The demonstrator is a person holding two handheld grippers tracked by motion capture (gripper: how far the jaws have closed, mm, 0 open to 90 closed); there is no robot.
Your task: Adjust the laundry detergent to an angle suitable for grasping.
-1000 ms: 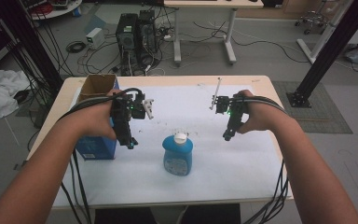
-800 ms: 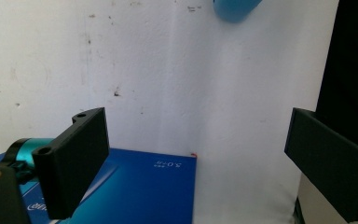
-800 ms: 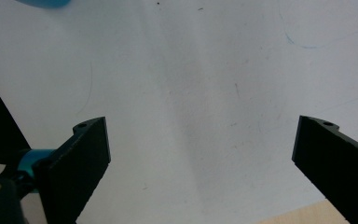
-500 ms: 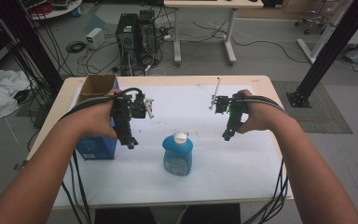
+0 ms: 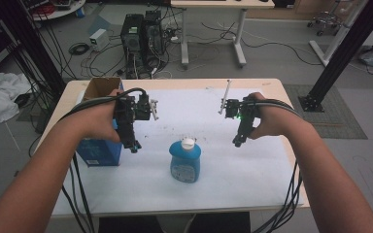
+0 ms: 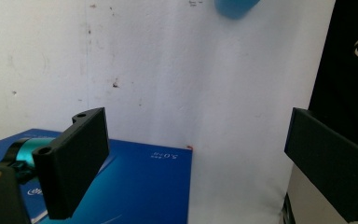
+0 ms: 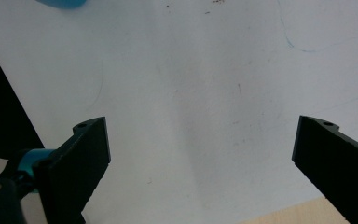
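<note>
Standing upright near the front middle of the tabletop (image 5: pixel 272 204), on the white sheet (image 5: pixel 213 116) covering it — the blue bottle (image 5: pixel 185 162), white cap on top, set squarely between the two hands and so probably within reach from either side. Hovering to its left, just above the blue box (image 5: pixel 97 153) — the left tongs (image 5: pixel 134 145), pointing down and toward the person, jaws spread wide and holding nothing. Showing in the left gripper view: the box's blue top (image 6: pixel 140 186) under the left jaw, and a sliver of the bottle (image 6: pixel 235 7) at the upper edge, well beyond the jaws. Hanging to the bottle's right, clear of it, over bare sheet — the right tongs (image 5: pixel 237 141), likewise released, jaws far apart and empty. Peeking in at the top left corner of the right gripper view, again far from the jaws: the bottle's blue edge (image 7: pixel 63 3). Judging from the pose: both tools poised at matching height on either flank, open in readiness, neither touching anything. Sitting open at the far left corner, behind the blue box — a brown cardboard box (image 5: pixel 99 88), apart from both hands. Closing in from either side looking like the likely approach, the bottle's narrow upright body calling for a level squeeze to avoid tipping it.
</note>
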